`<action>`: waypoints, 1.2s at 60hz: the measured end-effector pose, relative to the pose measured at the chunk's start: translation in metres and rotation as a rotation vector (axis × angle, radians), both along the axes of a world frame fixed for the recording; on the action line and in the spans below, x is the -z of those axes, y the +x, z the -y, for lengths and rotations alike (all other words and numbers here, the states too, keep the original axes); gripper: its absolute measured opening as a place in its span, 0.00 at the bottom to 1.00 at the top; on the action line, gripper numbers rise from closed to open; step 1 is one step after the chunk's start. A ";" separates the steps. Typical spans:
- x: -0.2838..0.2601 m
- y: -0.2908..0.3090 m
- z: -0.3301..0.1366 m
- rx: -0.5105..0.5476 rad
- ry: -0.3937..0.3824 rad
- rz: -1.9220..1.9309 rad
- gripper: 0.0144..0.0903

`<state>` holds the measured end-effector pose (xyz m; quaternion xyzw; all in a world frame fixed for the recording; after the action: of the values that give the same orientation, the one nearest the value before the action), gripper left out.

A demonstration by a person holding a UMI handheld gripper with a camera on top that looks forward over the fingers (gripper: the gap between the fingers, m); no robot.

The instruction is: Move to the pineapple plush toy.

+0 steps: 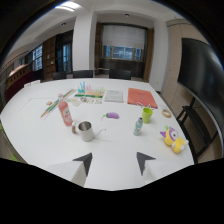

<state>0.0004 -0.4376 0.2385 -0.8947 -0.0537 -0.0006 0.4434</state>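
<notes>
While nothing is held, the gripper (114,163) is seen with its fingers spread wide over the white table (45,137). Beyond the right finger, the pineapple plush toy (173,139) is found (yellow, near the table's edge).

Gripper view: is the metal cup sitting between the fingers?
No: the metal cup stands on the white table beyond the open fingers, ahead of the left one, with nothing between them.
</notes>
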 end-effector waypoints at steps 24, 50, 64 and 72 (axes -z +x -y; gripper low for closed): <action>0.028 0.048 0.044 0.034 -0.041 0.055 0.92; 0.080 0.281 0.004 0.143 -0.068 0.146 0.93; 0.108 0.356 -0.082 0.128 -0.069 0.106 0.92; 0.122 0.367 -0.115 0.092 -0.078 0.096 0.93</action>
<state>0.3676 -0.3226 0.1164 -0.9117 -0.0337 -0.0616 0.4047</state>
